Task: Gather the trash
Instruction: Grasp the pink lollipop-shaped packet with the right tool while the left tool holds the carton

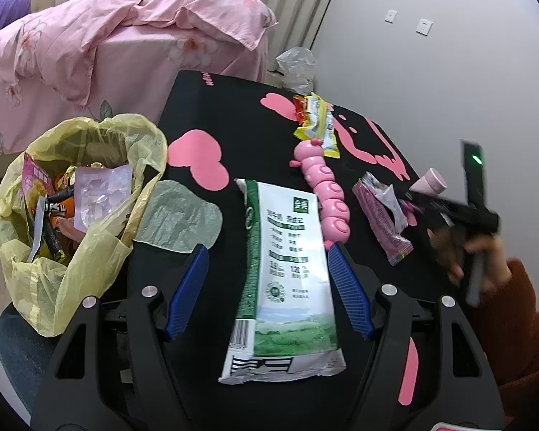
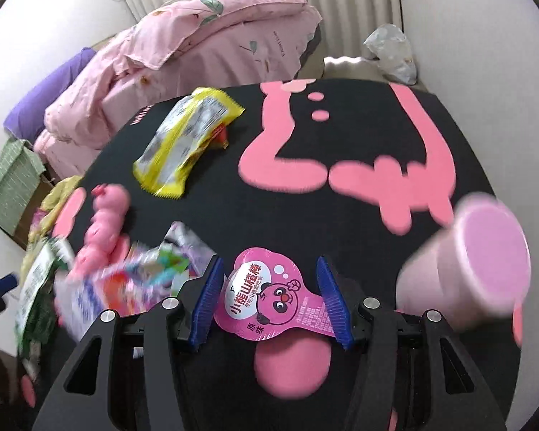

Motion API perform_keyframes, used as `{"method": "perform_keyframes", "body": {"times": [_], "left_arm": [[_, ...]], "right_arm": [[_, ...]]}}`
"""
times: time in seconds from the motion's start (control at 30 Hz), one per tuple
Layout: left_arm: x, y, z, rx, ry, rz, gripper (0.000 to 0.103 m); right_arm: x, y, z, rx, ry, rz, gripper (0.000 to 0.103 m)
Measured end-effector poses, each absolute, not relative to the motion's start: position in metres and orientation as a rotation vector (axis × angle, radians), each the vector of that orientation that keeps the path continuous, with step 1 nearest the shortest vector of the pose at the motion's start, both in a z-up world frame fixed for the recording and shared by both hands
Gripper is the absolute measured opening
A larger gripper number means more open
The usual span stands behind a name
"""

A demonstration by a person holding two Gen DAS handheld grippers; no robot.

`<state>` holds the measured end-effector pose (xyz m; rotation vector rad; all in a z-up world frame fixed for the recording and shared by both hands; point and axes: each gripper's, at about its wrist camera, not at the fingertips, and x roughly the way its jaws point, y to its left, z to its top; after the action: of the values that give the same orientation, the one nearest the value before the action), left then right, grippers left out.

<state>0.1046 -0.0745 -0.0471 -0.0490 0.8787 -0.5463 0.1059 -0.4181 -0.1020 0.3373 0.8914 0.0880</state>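
Pink cup (image 2: 485,262) blurred | purple wrapper (image 2: 125,283) smeared | both hand-held grippers spread

Worktop (image 1: 212,115), black with pink shapes: one.
Yellow trash bag (image 1: 90,251), partly filled with wrappers: one.
Flattened green-and-white milk carton (image 1: 287,269): one.
Yellow snack wrapper (image 2: 187,136): one, with a small red-orange wrapper (image 1: 300,107) at its far end: one.
Purple-pink torn wrapper (image 1: 381,215): one.
Pink bear-face lollipop-shaped wrapper (image 2: 273,298): one.
Pink caterpillar toy (image 1: 323,186): one.
Pale pink cup (image 2: 478,273), lying on its side: one.
Pale translucent film scrap (image 1: 179,215) beside the bag: one.
Clear plastic bag (image 1: 296,66) beyond the worktop's far edge: one.
Wall sockets (image 1: 422,27): two.
Tongs: two pairs, left (image 1: 269,283) and right (image 2: 269,298).
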Motion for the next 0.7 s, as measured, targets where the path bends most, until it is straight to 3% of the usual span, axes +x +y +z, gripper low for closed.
{"method": "perform_keyframes", "body": {"times": [0.2,0.43,0.7], "left_arm": [[0.107,-0.079,-0.052,-0.059,0.896,-0.567,0.066],[0.100,-0.082,-0.045,-0.029,0.882,-0.577,0.066],[0.101,-0.084,-0.046,-0.032,0.891,-0.576,0.066]], "right_arm": [[0.047,-0.411,-0.104,0.437,0.914,0.218,0.051],[0.008,-0.383,-0.073,-0.032,0.791,0.244,0.051],[0.010,-0.383,-0.089,-0.286,0.883,0.323,0.051]]}}
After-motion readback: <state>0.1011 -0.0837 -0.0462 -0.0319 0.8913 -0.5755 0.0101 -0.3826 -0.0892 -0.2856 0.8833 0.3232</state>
